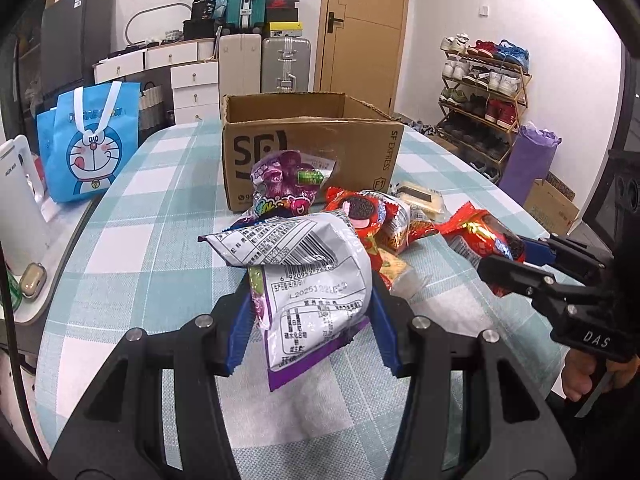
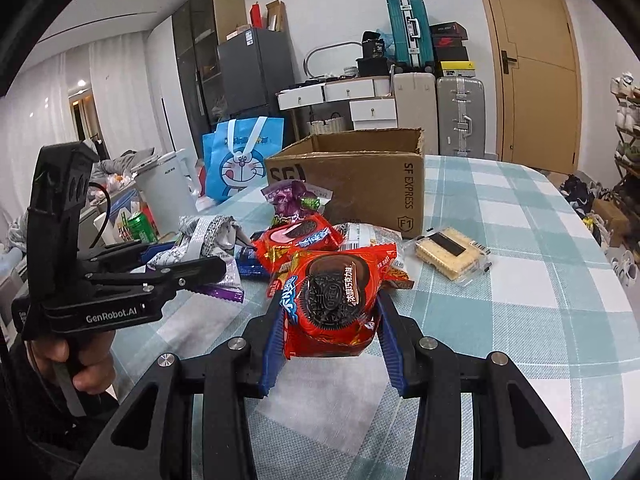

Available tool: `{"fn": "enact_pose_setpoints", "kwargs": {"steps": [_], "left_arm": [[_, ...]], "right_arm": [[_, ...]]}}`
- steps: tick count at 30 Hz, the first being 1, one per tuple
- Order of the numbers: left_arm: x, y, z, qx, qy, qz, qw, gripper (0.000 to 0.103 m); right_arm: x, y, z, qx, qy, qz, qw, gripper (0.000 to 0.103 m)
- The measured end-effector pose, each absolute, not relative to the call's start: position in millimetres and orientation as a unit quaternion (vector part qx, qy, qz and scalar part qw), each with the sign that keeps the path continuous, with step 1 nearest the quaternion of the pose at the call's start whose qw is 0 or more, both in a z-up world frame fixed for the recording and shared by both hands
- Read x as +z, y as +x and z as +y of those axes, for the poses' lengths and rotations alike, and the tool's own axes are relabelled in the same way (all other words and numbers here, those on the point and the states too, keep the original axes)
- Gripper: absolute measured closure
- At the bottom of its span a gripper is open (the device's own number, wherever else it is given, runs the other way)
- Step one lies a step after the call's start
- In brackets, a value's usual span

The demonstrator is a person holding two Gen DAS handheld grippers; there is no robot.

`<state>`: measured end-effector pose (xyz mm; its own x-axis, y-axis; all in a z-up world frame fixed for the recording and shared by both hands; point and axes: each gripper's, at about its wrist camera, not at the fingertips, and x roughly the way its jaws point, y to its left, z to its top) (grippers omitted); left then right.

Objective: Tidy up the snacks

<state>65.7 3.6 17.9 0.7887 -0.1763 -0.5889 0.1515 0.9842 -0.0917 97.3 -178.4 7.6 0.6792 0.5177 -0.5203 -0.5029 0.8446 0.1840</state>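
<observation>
Checked tablecloth (image 1: 132, 216) — snack heap (image 1: 384, 216) before cardboard box (image 1: 308, 148).

Left gripper (image 1: 312, 308): black frame, blue ribbed fingers (image 1: 240, 336), silver screws, white "GenRobot.AI" lettering, black cable. Right gripper (image 2: 328, 320): same build, marked "DAS". Bare-skinned hand (image 2: 86, 364) on grip.

A blue cartoon bag (image 1: 90, 142) and white kettle (image 2: 168, 190) stand beside the table.
</observation>
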Motion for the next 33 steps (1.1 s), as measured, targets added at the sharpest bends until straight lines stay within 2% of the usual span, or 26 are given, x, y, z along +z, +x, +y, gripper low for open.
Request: {"fn": "enact_pose_setpoints", "kwargs": {"steps": [33], "left_arm": [[75.1,97.8,-5.4,-0.075,-0.026,0.268,0.960,0.054]], "right_arm": [[72.3,133.2,-190.7,0.276,0.043,0.236,0.931,0.060]]}}
